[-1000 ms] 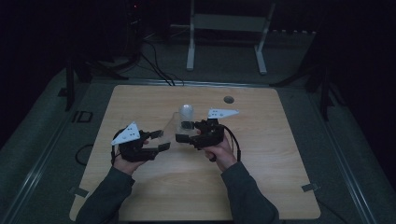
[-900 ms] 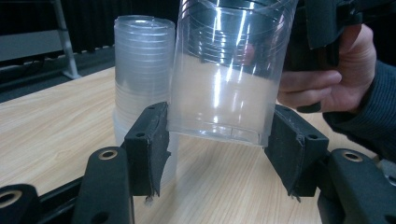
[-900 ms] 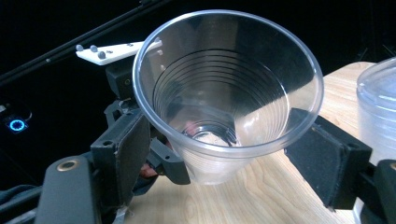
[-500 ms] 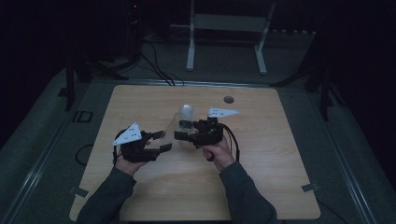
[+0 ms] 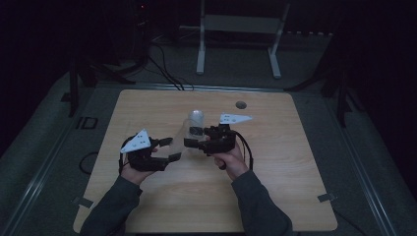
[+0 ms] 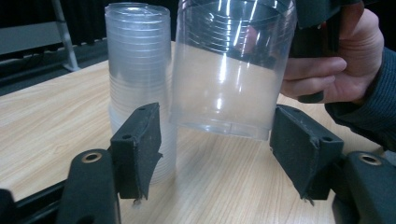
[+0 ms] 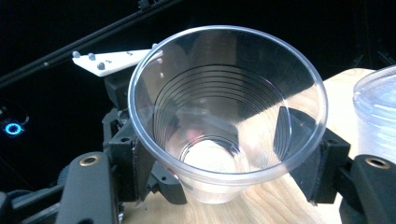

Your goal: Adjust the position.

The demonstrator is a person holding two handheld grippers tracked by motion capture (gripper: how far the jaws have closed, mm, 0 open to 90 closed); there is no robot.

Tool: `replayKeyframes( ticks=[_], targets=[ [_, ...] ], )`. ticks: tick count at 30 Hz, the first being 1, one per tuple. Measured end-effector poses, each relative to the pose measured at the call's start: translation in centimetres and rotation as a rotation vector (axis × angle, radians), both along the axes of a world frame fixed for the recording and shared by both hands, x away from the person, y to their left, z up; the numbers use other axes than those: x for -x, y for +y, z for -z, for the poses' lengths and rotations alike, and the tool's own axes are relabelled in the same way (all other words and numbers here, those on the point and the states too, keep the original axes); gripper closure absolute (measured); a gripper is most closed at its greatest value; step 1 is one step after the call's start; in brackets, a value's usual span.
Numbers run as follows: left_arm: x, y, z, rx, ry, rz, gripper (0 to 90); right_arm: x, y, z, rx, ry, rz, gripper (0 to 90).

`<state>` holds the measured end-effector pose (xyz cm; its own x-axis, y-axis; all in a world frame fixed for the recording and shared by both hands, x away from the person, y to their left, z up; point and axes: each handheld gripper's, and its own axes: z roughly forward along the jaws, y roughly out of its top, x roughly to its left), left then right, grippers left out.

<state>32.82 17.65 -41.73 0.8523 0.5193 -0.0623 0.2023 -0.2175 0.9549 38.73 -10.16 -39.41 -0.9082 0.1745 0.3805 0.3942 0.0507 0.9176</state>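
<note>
Dark room all round, with a pale wooden table (image 5: 275,196) lit in the middle of the high view and a white metal frame (image 5: 236,29) standing on the floor beyond its far edge. Near the table's centre stands a stack of clear cups (image 5: 195,118); the right gripper (image 5: 193,143) is just on the near side of it holding a single clear cup (image 5: 183,135), and the left gripper (image 5: 169,150) points at that cup from the left. Wide bare wood lies to either side and towards the person, while a small dark round spot (image 5: 240,104) sits well off near the far edge. From the left gripper view, its jaws stand spread to either side of the cup (image 6: 231,70), which hangs lifted off the wood, the stack (image 6: 137,84) just behind and left. From the right gripper view, the jaws pinch the cup (image 7: 229,116) across its lower wall, mouth towards the camera, the stack's rim (image 7: 378,112) close at the right. If this is a handover, it would go best with the left jaws closing gently on the ribbed wall before the right lets go, since thin plastic buckles easily; drawing the cup towards the open near side should keep it off the stack.
</note>
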Motion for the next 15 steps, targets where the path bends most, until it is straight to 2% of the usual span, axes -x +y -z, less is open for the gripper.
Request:
replayKeyframes(
  ticks=[15],
  targets=[
    [0.43,-0.78,-0.29,-0.087,-0.049,-0.053,31.2,0.80,0.62,-1.03,0.147,-0.090,0.045,31.4]
  ],
)
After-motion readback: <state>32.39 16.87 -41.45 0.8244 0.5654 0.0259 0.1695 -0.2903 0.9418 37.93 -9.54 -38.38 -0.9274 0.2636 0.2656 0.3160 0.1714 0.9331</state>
